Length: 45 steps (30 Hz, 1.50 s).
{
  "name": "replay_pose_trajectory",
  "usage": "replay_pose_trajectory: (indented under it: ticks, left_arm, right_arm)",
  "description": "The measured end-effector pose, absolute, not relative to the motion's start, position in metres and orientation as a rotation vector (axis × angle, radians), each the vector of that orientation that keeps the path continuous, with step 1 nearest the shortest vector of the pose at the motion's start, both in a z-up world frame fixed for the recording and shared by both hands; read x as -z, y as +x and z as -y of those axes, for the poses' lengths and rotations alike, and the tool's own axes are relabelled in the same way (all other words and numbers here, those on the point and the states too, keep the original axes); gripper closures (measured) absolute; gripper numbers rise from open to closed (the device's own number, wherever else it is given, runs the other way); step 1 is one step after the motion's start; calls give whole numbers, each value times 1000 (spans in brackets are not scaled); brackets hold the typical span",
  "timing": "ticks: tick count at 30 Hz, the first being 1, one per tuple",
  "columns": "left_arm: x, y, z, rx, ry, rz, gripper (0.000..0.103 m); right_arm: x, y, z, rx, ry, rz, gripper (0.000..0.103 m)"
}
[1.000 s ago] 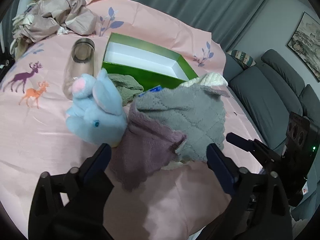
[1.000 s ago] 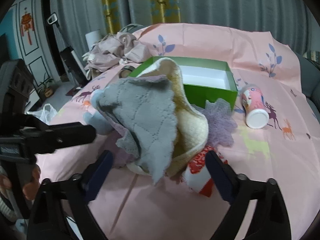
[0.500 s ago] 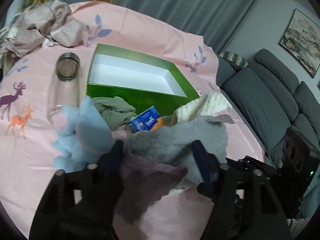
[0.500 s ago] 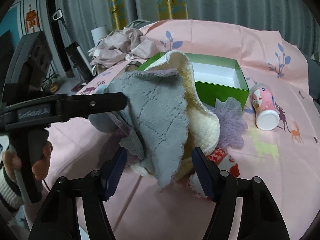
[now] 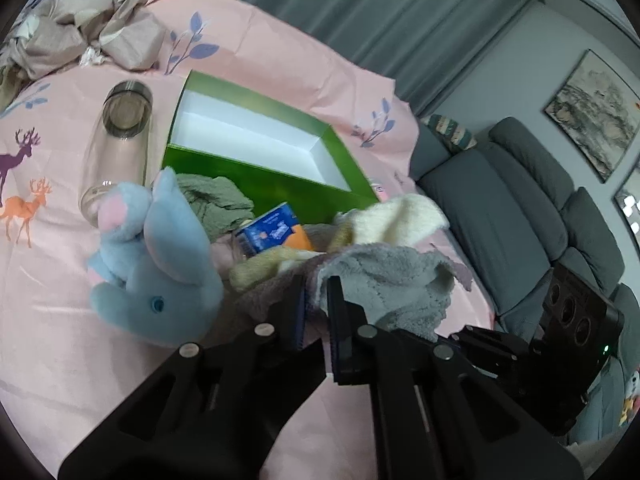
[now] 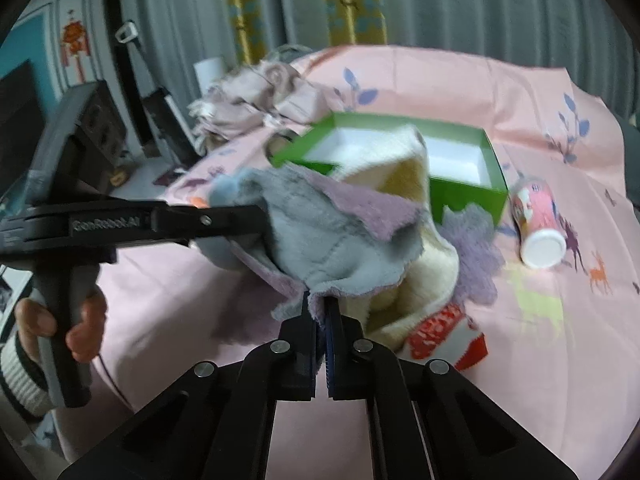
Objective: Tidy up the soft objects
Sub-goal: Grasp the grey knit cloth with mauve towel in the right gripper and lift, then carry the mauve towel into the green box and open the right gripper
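pink tablecloth (image 5: 60, 340); left claw (image 5: 316, 292) and right claw (image 6: 320, 304) each clenched on grey towel (image 6: 320, 240)

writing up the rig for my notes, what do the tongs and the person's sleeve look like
Both tongs are matte black plastic frames with silver rivets and blue pads inside the fingertips: left tongs, right tongs. The left one has a black pistol handle, white lettering along its arm and a boxy camera block. The sleeve is white with dark stripes.

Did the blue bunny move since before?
Cannot tell. The camera shifted; the blue bunny sits beside the glass jar and green box as before.
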State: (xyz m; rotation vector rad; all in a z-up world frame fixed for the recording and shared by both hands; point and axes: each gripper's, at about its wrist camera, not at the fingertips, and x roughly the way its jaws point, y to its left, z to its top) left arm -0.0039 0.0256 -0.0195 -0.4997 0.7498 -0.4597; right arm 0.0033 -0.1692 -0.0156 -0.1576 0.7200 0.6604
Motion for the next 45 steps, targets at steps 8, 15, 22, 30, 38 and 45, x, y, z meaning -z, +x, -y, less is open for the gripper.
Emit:
replay_pose_trajectory:
  ticks: [8, 15, 22, 30, 38, 45]
  left_arm:
    - [-13, -28, -25, 502, -495, -673, 97]
    - [-77, -30, -28, 506, -410, -550, 97]
    - [-117, 18, -34, 463, -348, -499, 97]
    - [-107, 92, -31, 403, -336, -557, 97]
    - [-54, 165, -24, 304, -341, -728, 91]
    - [-14, 188, -28, 207, -353, -857, 19]
  right_arm:
    - [-9, -13, 170, -713, -141, -651, 99]
    - [-66, -22, 157, -768, -167, -457, 99]
    - [-112, 11, 137, -717, -197, -312, 99]
    - [-119, 78, 120, -642, -214, -326, 99]
    - [-68, 165, 129, -553, -195, -524, 99]
    - [-25, 201, 139, -468, -218, -716, 74]
